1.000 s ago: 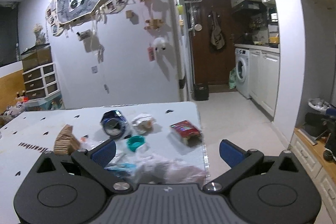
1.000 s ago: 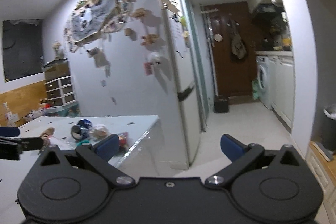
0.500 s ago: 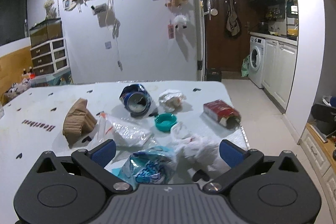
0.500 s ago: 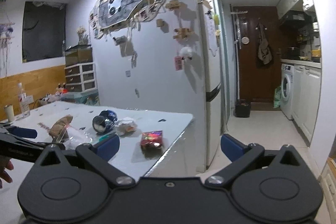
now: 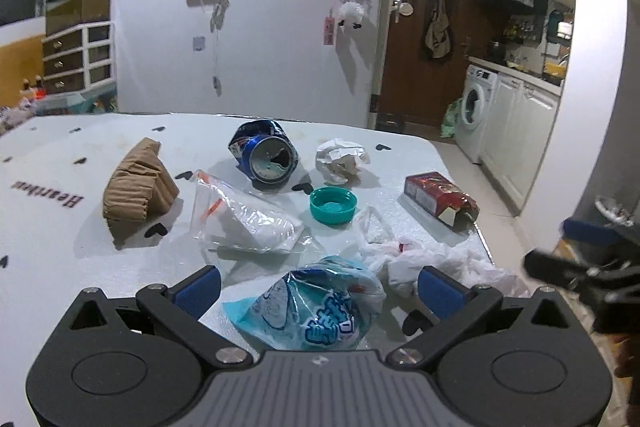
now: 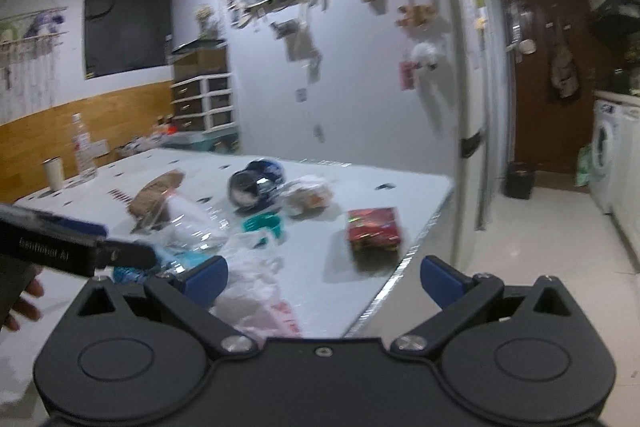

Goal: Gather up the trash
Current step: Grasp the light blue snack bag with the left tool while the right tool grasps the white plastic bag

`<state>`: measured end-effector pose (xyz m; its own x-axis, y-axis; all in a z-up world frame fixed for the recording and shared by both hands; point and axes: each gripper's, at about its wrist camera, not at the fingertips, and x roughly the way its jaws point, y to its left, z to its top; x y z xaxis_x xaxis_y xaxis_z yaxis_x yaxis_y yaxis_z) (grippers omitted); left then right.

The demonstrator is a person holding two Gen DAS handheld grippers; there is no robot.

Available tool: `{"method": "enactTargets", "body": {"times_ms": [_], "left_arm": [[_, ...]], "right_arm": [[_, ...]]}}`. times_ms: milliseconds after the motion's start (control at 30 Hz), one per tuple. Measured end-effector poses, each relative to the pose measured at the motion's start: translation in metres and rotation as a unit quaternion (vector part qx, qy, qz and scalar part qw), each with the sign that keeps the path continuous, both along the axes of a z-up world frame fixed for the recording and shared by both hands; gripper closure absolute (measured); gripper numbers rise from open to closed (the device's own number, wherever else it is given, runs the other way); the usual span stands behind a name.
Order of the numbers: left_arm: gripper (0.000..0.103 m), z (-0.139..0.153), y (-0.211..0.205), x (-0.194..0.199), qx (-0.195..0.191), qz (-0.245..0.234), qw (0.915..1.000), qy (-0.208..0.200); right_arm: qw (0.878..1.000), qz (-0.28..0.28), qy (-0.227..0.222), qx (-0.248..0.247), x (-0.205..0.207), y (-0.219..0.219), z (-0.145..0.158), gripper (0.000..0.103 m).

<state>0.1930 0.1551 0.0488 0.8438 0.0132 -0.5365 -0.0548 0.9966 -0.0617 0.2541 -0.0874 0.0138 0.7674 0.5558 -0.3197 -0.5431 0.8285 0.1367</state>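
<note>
Left wrist view: the left gripper (image 5: 318, 287) is held spread around a crumpled blue wrapper (image 5: 316, 307) on the white table (image 5: 52, 247). Beyond are seen a crushed can (image 5: 266, 157), teal cap (image 5: 333, 205) and red box (image 5: 440, 198). The right gripper (image 6: 323, 279) is spread too.

White decorated wall (image 5: 272, 39), brown door (image 5: 424, 59), washing machine (image 5: 476, 111), pale floor (image 6: 540, 227).

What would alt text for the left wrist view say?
The open left tool hovers over a blue snack bag at the near edge of a white table. Beyond lie a crushed can, teal lid, red box and cardboard.
</note>
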Motion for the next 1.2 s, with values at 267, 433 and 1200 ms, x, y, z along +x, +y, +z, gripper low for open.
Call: {"method": "enactTargets", "body": {"times_ms": [267, 433, 1200], "left_arm": [[0.0, -0.014, 0.031, 0.022, -0.063, -0.054, 0.9965, 0.014], [0.0, -0.027, 0.049, 0.039, -0.095, -0.08, 0.9922, 0.012], [0.0, -0.03, 0.032, 0.008, -0.165, -0.119, 0.9766, 0.07]], "right_arm": [[0.999, 0.038, 0.016, -0.003, 0.01, 0.016, -0.014, 0.0], [0.998, 0.063, 0.017, -0.005, 0.012, 0.019, -0.016, 0.001], [0.991, 0.123, 0.06, -0.015, 0.019, 0.035, -0.032, 0.043]]}}
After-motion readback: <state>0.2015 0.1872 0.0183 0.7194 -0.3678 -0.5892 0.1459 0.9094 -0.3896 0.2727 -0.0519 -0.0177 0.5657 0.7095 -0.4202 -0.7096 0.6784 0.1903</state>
